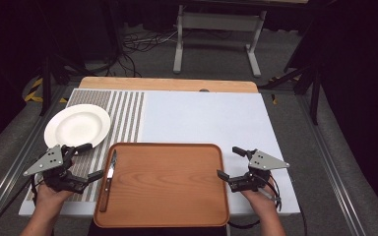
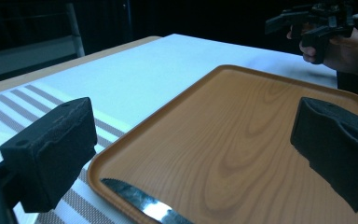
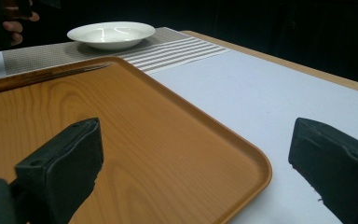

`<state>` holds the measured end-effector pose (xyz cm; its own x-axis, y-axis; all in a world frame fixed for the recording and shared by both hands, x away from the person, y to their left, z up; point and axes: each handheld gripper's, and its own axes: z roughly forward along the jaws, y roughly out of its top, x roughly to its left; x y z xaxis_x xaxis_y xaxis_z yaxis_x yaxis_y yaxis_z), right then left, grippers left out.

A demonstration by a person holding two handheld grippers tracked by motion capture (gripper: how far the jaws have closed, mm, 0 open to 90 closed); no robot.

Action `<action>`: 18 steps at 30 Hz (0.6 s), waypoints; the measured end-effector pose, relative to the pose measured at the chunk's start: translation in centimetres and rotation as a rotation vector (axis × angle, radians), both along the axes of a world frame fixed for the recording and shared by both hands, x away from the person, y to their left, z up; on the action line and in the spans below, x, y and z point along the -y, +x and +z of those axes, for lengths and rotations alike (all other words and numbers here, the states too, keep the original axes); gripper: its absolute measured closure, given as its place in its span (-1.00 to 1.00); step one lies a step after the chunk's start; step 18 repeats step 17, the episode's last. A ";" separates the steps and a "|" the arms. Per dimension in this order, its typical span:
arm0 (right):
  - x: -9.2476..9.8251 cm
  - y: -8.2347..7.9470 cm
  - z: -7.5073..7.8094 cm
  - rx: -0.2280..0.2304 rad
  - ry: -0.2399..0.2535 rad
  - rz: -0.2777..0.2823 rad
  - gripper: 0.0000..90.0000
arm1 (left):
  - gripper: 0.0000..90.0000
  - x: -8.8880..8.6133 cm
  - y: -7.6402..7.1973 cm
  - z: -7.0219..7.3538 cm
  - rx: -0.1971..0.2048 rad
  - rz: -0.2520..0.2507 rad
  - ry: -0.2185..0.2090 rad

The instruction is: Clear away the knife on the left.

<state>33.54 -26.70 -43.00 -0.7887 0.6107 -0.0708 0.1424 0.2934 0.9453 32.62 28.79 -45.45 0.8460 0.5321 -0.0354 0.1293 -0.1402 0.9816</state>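
Nearest to the high camera are the person's two hands, each holding tongs at one side of a wooden tray (image 1: 177, 191). From above, the left tongs (image 1: 87, 161) are held apart at the tray's left edge, and the right tongs (image 1: 230, 162) are held apart at its right edge; neither touches it. On the tray, along its left rim, lies a knife (image 1: 108, 179) with a wooden handle. A white plate (image 1: 77, 127) sits well apart on the striped mat (image 1: 128, 115) of the worktop (image 1: 206, 118).

Seen along the left tongs, the tray's rim (image 2: 103, 161) lies between the open jaws, and the knife blade (image 2: 140, 201) shines just inside it.

Seen along the right tongs, the tray's corner (image 3: 256, 172) lies between the open jaws, with the plate (image 3: 112, 33) far behind.

I judge the tray stiff and rather light, but smooth and wide, so one grip would tilt it. Each pair should bite the raised rim at mid-side, level, or the loose knife will slide.
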 end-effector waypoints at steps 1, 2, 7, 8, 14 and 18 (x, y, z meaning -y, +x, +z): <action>0.0 0.0 -0.1 -0.002 0.003 0.001 -0.92 | -0.97 -0.2 -0.1 -0.3 0.004 0.007 0.005; 0.0 -0.1 -0.2 -0.003 0.005 -0.002 -0.93 | -0.97 -0.3 -0.1 -0.6 0.006 0.013 0.010; 0.2 -0.1 -0.6 -0.010 0.003 -0.011 -0.93 | -0.98 -0.8 -0.3 -1.6 -0.004 0.037 0.053; 0.2 -0.1 -0.6 -0.010 0.002 -0.013 -0.93 | -0.98 -0.9 -0.3 -1.7 -0.011 0.035 0.034; 0.2 -0.1 -0.6 -0.010 0.004 -0.016 -0.93 | -0.98 -1.1 -0.2 -1.9 -0.052 0.034 -0.016; 0.3 -0.1 -0.6 -0.008 0.004 -0.016 -0.93 | -0.98 -1.0 -0.2 -1.9 -0.057 0.030 -0.022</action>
